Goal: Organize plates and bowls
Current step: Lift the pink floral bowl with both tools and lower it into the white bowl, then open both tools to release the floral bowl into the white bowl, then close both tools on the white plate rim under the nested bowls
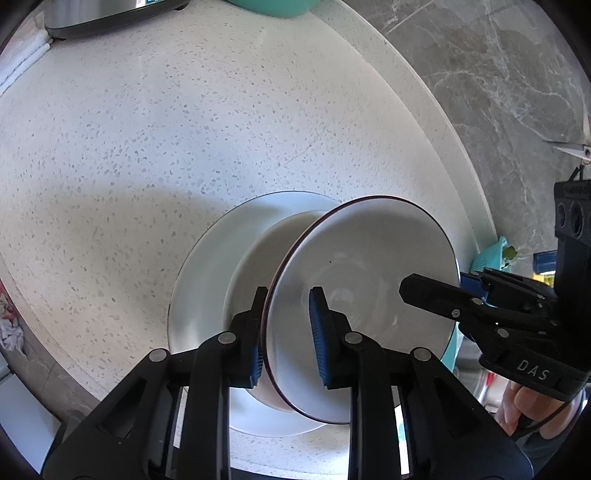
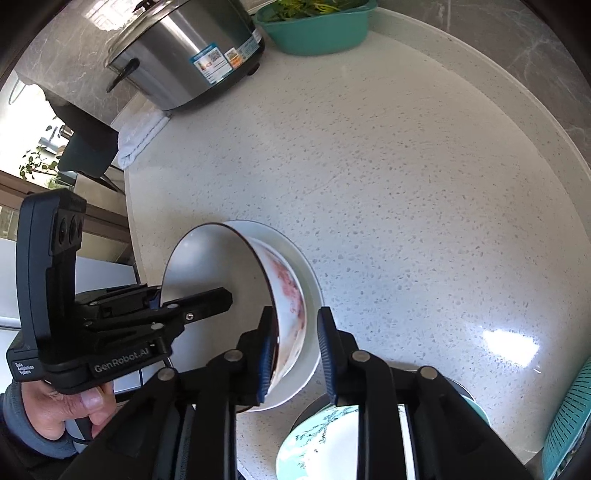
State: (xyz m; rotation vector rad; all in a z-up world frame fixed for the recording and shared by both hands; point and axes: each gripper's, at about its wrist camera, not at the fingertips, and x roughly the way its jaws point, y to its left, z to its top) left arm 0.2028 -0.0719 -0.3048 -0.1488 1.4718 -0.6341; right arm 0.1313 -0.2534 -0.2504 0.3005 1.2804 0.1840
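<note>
speckled counter [image 1: 147, 147], bowl [image 1: 362, 295] tipped sideways over plate [image 1: 199, 288], rim pinched by both grippers' fingers [image 1: 255, 332]

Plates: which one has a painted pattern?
The pale green plate at the right wrist view's bottom edge, with dark branch sprigs. The white plate under the tilted bowl is plain.

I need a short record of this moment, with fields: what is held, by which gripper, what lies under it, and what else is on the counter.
held: bowl, dark rim, tilted steeply
left gripper: shut on the bowl's rim
right gripper: astride the opposite rim; firm contact unclear
under the bowl: white plate on the speckled counter
also there: steel cooker, teal basin of greens, patterned plate
</note>
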